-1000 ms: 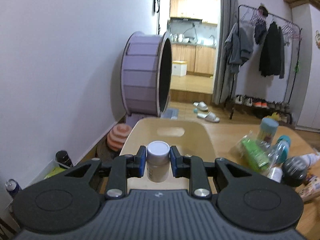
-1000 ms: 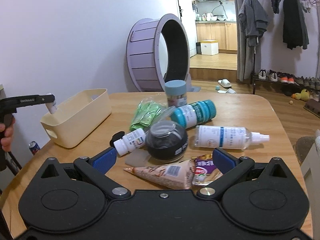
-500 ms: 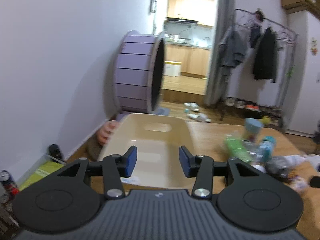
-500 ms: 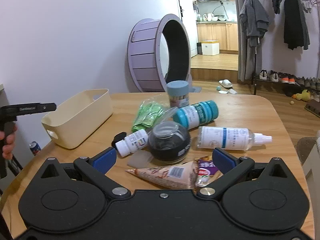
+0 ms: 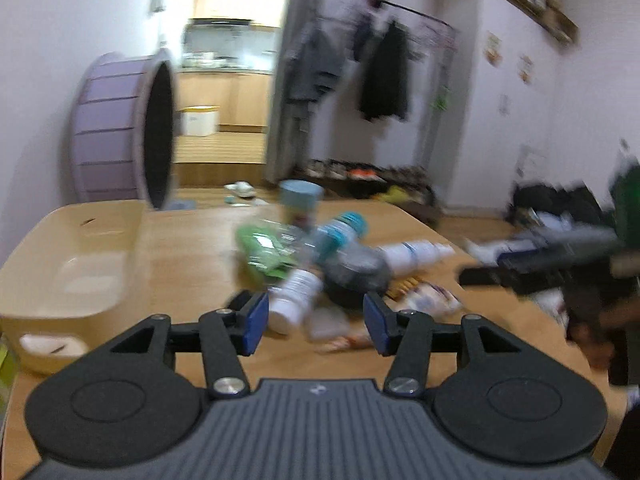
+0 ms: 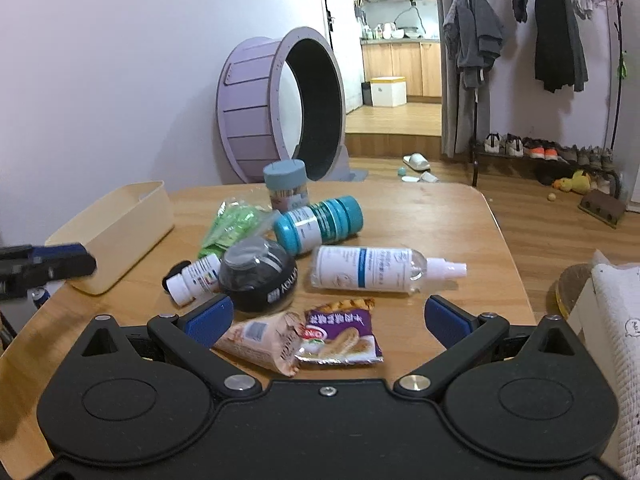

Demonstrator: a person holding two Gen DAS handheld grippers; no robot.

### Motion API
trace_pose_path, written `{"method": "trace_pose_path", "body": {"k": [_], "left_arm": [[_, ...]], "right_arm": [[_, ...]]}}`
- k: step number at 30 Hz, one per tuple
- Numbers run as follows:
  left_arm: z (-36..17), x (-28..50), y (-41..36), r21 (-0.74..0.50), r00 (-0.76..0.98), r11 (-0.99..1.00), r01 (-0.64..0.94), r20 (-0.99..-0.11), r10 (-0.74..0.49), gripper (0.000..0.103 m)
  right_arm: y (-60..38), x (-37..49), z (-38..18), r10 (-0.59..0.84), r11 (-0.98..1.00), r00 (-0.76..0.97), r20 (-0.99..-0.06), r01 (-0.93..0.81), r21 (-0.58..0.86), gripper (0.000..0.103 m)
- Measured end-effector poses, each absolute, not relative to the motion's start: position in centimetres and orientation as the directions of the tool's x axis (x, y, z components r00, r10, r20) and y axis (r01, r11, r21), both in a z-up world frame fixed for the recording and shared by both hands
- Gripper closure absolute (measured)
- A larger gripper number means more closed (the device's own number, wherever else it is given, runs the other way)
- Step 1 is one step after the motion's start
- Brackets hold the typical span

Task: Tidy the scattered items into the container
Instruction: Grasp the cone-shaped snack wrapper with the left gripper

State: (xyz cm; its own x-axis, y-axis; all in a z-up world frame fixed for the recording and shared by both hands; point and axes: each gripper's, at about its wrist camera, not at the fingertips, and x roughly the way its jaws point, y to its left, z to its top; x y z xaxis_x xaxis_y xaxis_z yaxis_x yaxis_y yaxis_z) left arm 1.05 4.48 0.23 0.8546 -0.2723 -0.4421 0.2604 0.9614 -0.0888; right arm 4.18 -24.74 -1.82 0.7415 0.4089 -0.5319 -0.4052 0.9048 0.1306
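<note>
From my right wrist view, little print resolves. The purple snack packet [image 6: 340, 338] carries a red oval logo with white letters and a row of light characters above, all too small for me to read. The dark round jar [image 6: 258, 274] has pale lettering along its lower rim, unreadable. Labels on the spray bottle [image 6: 372, 269], teal bottle [image 6: 318, 224] and small white bottle [image 6: 196, 278] stay illegible.

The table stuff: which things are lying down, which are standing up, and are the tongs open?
Left tongs: open, holding nothing.
Right tongs: open, holding nothing.
Spray bottle: lying on its side.
Teal-capped bottle: lying on its side.
Small white bottle: lying on its side.
Grey-lidded jar: standing upright.
Cream bin: upright, open top.
Purple snack packet: lying flat.
</note>
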Motion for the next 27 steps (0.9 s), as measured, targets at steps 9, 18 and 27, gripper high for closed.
{"method": "trace_pose_path", "body": {"k": [9, 18, 27], "left_arm": [[-2.8, 3.8, -0.5, 0.075, 0.758, 0.861, 0.504, -0.517, -0.399, 0.048], [-4.5, 7.0, -2.1, 0.106, 0.680, 0.777, 0.621, -0.567, -0.465, 0.045], [-5.4, 9.2, -3.1, 0.111, 0.618, 0.714, 0.691, -0.603, -0.504, 0.045]], "right_arm": [[-26.6, 4.7, -1.7, 0.393, 0.918, 0.760, -0.517, -0.359, 0.171, 0.000], [-28.3, 4.5, -1.2, 0.509, 0.858, 0.709, -0.488, -0.466, 0.217, 0.000], [-28.5, 3.0, 0.1, 0.680, 0.708, 0.567, -0.464, -0.673, 0.215, 0.000]]}}
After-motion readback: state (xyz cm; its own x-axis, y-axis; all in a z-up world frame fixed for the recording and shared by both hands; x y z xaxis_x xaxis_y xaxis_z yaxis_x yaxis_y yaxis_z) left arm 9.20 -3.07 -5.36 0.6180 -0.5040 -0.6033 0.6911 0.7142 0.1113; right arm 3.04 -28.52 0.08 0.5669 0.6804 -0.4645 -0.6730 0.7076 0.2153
